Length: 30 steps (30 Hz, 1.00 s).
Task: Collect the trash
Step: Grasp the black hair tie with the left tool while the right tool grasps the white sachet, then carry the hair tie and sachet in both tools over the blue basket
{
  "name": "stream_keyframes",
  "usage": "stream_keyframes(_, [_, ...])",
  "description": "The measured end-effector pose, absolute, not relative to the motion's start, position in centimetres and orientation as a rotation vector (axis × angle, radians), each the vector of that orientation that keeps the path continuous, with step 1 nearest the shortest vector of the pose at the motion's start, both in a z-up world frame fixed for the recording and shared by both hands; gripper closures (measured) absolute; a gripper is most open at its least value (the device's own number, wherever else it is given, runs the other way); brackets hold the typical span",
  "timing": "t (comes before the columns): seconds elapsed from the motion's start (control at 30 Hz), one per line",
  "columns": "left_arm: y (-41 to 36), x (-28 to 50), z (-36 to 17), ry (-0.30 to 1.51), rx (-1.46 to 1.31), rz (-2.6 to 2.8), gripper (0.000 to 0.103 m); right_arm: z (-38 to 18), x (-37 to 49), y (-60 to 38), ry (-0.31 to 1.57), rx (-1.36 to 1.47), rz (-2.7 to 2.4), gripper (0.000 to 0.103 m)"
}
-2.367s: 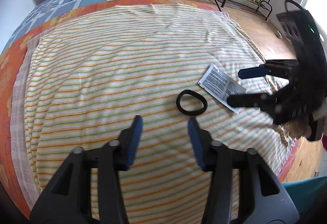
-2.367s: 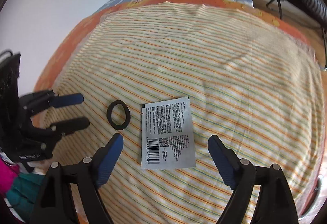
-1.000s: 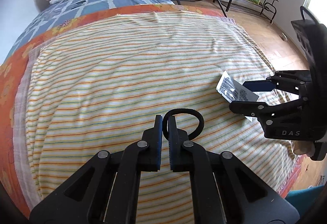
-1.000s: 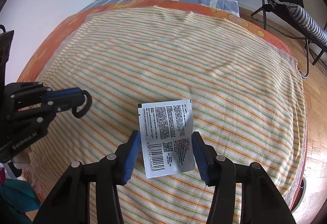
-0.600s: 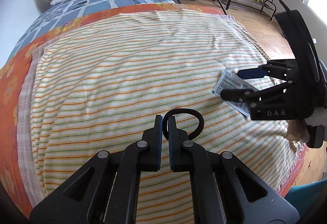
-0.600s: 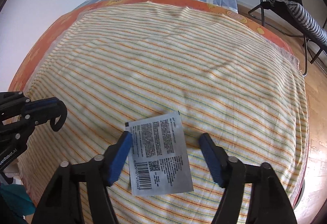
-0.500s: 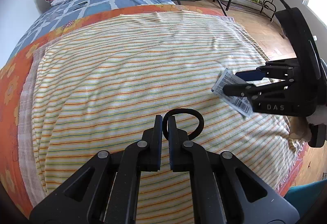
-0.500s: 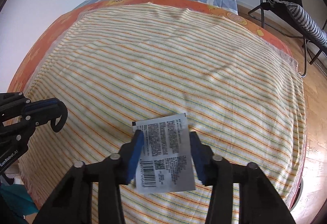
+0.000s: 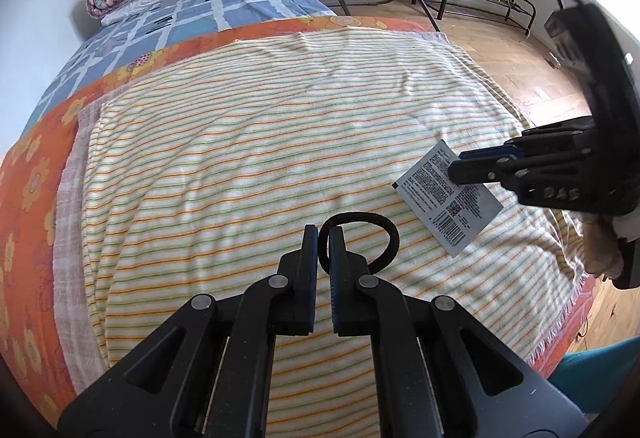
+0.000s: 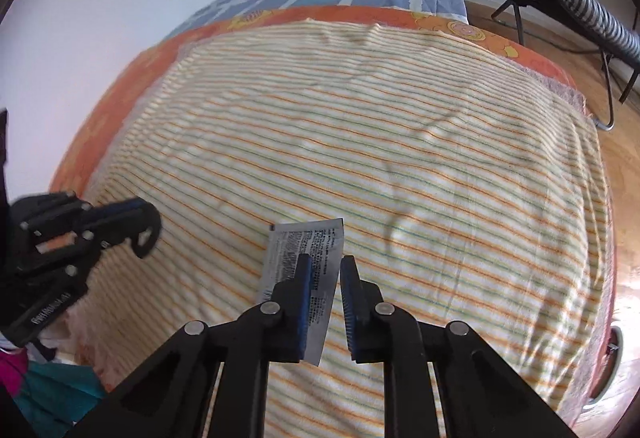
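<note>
One sachet (image 10: 316, 258), one hair band (image 9: 372, 234), both gripped.

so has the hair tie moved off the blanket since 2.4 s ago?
Yes. The hair tie lay flat on the striped blanket; now the left hand-held gripper pinches it, lifted clear.

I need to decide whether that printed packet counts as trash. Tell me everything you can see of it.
The packet is a flat, thin, rectangular sachet, grey-white and slightly glossy like foil or plastic film. Its visible face carries dense small black print, a small square code and a barcode near one short edge. It looks flat and unopened, though no seal detail shows. It stands tilted between the fingers of the right gripper, whose jaws are closing on it, over the striped blanket. Whether its lower edge touches the blanket is unclear.
</note>
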<state>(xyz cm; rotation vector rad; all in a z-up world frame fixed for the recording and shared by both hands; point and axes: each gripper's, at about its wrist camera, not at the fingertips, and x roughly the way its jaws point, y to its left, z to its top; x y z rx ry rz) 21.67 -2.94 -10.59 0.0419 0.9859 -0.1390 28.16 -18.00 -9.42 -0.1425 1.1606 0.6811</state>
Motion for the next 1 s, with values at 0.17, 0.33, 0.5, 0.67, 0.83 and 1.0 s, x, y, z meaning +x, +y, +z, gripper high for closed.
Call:
stream_keyframes(0.17, [-2.3,21.0,-10.1,0.984,0.036,-0.127,0.100,-8.6,27.1,-16.8,1.180,-0.110,0.743,0.085])
stream_keyframes(0.33, [-1.5,20.1,-9.5,0.976,0.035,-0.117,0.100,-8.2,26.1,-15.5,1.194,-0.082,0.769,0.084])
stream_keyframes(0.5, [-0.7,18.8,-9.2,0.976,0.037,-0.111,0.100,-8.7,24.2,-13.7,1.194,-0.180,0.753,0.088])
stream_keyframes(0.67, [-0.1,17.1,-8.7,0.976,0.044,-0.108,0.100,-8.0,22.5,-13.3,1.156,-0.235,0.718,0.099])
stream_keyframes(0.83, [-0.1,15.2,-7.9,0.968,0.052,-0.107,0.100,-6.4,20.9,-14.2,1.115,-0.221,0.701,0.101])
stream_keyframes(1.0, [-0.5,13.5,-7.3,0.961,0.066,-0.108,0.100,-5.7,19.5,-14.6,1.103,-0.213,0.700,0.103])
